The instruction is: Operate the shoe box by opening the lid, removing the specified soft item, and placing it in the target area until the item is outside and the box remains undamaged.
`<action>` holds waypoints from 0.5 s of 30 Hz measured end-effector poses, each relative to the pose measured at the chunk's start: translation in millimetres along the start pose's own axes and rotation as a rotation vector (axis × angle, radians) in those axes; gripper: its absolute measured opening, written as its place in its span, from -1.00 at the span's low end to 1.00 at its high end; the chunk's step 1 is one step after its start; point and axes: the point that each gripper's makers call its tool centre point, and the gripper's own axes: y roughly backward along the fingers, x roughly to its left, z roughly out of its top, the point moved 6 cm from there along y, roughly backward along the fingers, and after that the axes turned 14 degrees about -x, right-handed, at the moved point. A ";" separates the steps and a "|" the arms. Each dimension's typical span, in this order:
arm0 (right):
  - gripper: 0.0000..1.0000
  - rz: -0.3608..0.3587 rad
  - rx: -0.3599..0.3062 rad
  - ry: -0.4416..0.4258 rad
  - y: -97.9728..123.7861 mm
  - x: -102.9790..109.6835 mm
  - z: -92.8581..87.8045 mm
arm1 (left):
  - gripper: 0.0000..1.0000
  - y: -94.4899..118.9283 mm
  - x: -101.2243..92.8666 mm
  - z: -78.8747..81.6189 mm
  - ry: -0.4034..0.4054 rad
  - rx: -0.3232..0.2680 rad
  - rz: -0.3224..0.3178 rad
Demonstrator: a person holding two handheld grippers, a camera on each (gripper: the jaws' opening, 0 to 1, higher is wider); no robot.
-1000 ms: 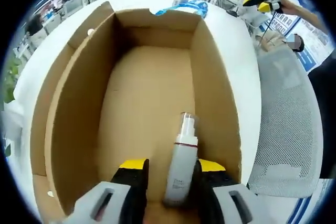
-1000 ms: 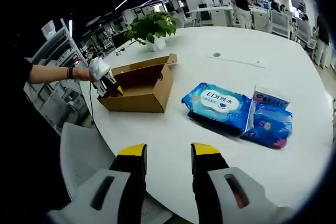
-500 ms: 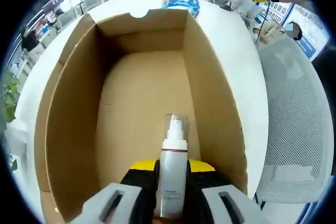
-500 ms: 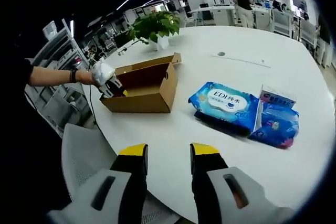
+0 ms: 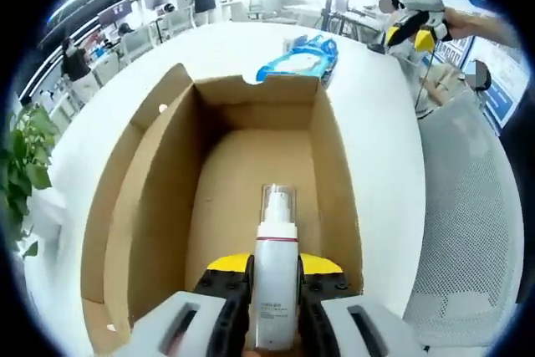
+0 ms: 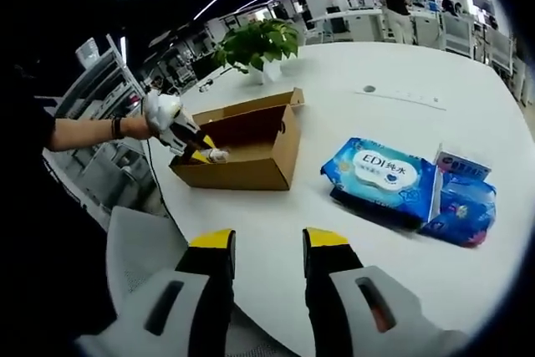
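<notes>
Left gripper point(image 5: 274, 277): jaws closed against both sides of a white spray bottle point(image 5: 275, 290), which stands between the yellow-tipped fingers point(image 5: 227, 267) with its clear cap pointing away, over the near end of the open shoe box point(image 5: 134, 232). Shoe box: brown cardboard, lid off, its bare floor visible beyond the bottle, walls rising left and right of the jaws. Beyond the far wall of the box: a blue wipes pack point(image 5: 297, 60) on the white table point(image 5: 380, 123). To the right of the box: a grey mesh chair point(image 5: 464, 223) beside the table edge. At the left edge: green plant leaves point(image 5: 21, 165). In the right gripper view, the right gripper point(image 6: 263, 244) has its jaws apart with nothing between them, hovering over the near edge of the table point(image 6: 276, 232). Farther off on the left: the shoe box point(image 6: 251, 144), with the left gripper point(image 6: 180, 133) at its near-left end holding the bottle point(image 6: 215, 155) just above the rim. To the right of the box: blue wipes pack point(image 6: 384, 175) and a smaller blue packet point(image 6: 464, 194) touching it. Far side of table: potted plant point(image 6: 255, 43).
</notes>
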 end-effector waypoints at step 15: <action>-0.41 0.119 -0.041 -0.096 -34.6 26.0 20.0 | -0.60 0.3 -53.1 82.2 -0.249 -0.180 -0.049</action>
